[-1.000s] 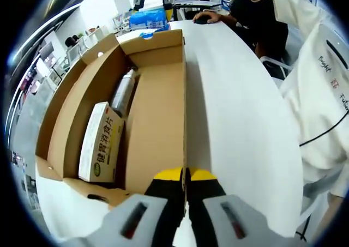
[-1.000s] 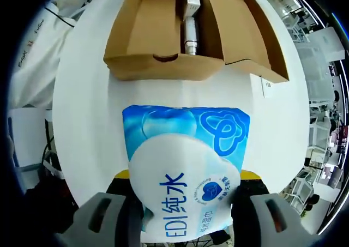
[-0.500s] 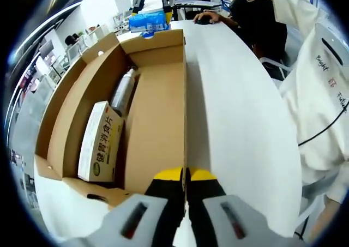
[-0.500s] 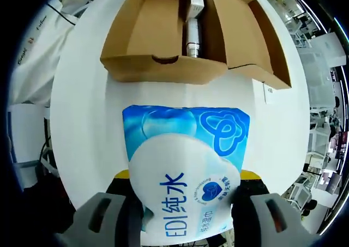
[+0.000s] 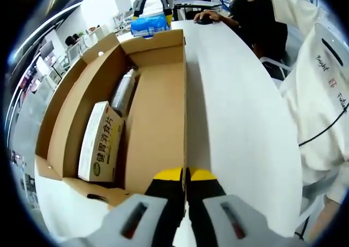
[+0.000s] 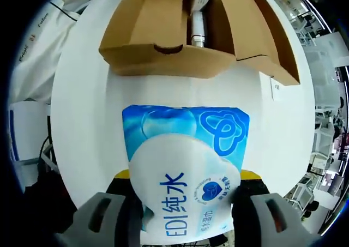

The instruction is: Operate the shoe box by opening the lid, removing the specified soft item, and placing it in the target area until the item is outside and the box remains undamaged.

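An open cardboard shoe box (image 5: 158, 121) lies on the white table (image 5: 240, 121). Inside it are a white-and-green carton (image 5: 101, 143) and a silver bottle (image 5: 123, 91). My left gripper (image 5: 185, 176) is shut on the box's right side wall at the near end. Beyond the box's far end the blue pack (image 5: 148, 23) hangs in the other gripper. In the right gripper view, my right gripper (image 6: 185, 176) is shut on that soft blue-and-white pack (image 6: 185, 165), held above the table short of the box (image 6: 163, 61). The bottle (image 6: 197, 29) shows inside.
A person in a white coat (image 5: 322, 94) stands along the table's right side. Another person in dark clothes (image 5: 256, 18) sits at the far end. A small white label (image 6: 274, 88) lies on the table beside the box's flap (image 6: 272, 40).
The right gripper view has rolled and shifted slightly, so the box looks a little tilted. The pack stays gripped. The left gripper has held still on the box wall.
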Motion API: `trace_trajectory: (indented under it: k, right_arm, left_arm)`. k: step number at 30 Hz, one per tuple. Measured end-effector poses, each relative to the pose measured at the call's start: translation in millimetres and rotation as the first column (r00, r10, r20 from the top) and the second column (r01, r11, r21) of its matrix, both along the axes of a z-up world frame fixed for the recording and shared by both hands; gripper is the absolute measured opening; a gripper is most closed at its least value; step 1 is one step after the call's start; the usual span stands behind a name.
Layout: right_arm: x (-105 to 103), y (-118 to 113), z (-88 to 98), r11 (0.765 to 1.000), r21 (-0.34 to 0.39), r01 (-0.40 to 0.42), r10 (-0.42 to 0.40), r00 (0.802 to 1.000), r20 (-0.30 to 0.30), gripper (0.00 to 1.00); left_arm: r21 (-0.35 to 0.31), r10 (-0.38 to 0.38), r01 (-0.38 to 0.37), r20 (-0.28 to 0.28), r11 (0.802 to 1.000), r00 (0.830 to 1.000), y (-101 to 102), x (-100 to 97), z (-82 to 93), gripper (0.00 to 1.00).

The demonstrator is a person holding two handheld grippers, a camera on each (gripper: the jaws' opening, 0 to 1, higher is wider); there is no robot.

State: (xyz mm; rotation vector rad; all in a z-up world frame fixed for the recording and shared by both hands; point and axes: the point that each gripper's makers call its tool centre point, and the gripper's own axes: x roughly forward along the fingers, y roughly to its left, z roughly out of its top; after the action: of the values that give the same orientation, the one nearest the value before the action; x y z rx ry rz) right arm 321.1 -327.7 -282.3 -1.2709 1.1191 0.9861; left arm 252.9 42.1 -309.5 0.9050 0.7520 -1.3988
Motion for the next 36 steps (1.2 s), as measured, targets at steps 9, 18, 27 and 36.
trace_trajectory:
  k: [9,18,27,36]
  right_arm:
    - [-1,-2,0.1,0.998,-0.056,0.003,-0.003,1.0,0.005,0.67]
    - [-1,-3,2.3,0.999,-0.047,0.028,-0.026,0.999,0.037,0.67]
    - [-1,-4,1.6,0.995,-0.073,0.063,-0.058,0.996,0.066,0.68]
    - [1,-10,5.3,0.985,-0.138,0.104,-0.085,0.987,0.137,0.71]
  left_arm:
    - [-0.001,0.0,0.0,-0.003,1.0,1.0,0,-0.9,1.0,0.01]
    - [-0.002,-0.002,0.002,0.0,1.0,1.0,1,-0.4,1.8,0.01]
    - [-0.002,-0.002,0.002,0.001,1.0,1.0,1,-0.9,1.9,0.01]
    - [-0.004,-0.005,0.005,0.004,1.0,1.0,0,-0.3,1.3,0.01]
